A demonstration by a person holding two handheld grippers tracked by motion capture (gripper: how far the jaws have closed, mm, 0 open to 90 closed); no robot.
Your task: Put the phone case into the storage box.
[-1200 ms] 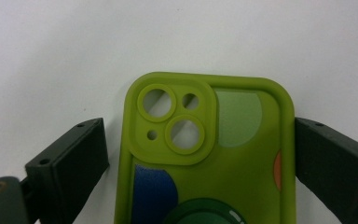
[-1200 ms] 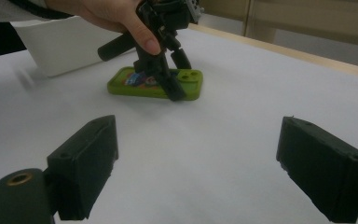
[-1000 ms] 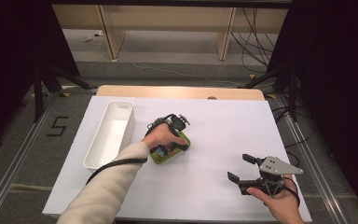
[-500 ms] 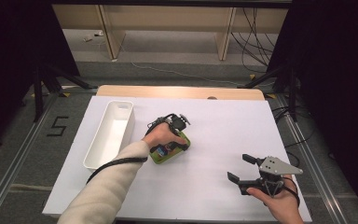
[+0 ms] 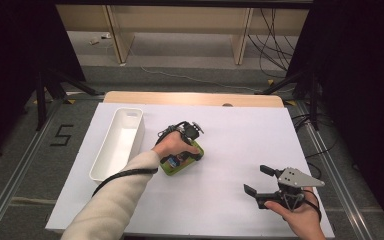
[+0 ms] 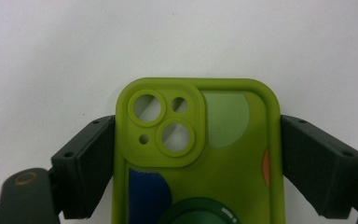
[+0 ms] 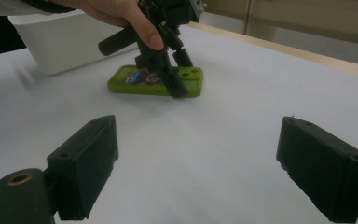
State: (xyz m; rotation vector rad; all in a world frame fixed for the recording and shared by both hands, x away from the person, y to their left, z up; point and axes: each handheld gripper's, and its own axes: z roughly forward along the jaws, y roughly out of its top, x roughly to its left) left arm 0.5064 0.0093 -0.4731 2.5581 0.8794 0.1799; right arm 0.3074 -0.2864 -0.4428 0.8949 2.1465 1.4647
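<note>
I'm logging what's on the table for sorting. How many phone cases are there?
1. A green phone case lies flat mid-table, right of the white bin, with the left gripper clamped on its sides. More could lie unseen inside the bin, behind its near wall.

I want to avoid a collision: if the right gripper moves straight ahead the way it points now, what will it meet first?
Probably the green phone case with the left gripper clamped on it; bare white table lies between. The exact line is uncertain.

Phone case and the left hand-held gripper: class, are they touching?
Touching. In the left gripper view both pads of the left hand-held gripper press the phone case's long edges.
</note>
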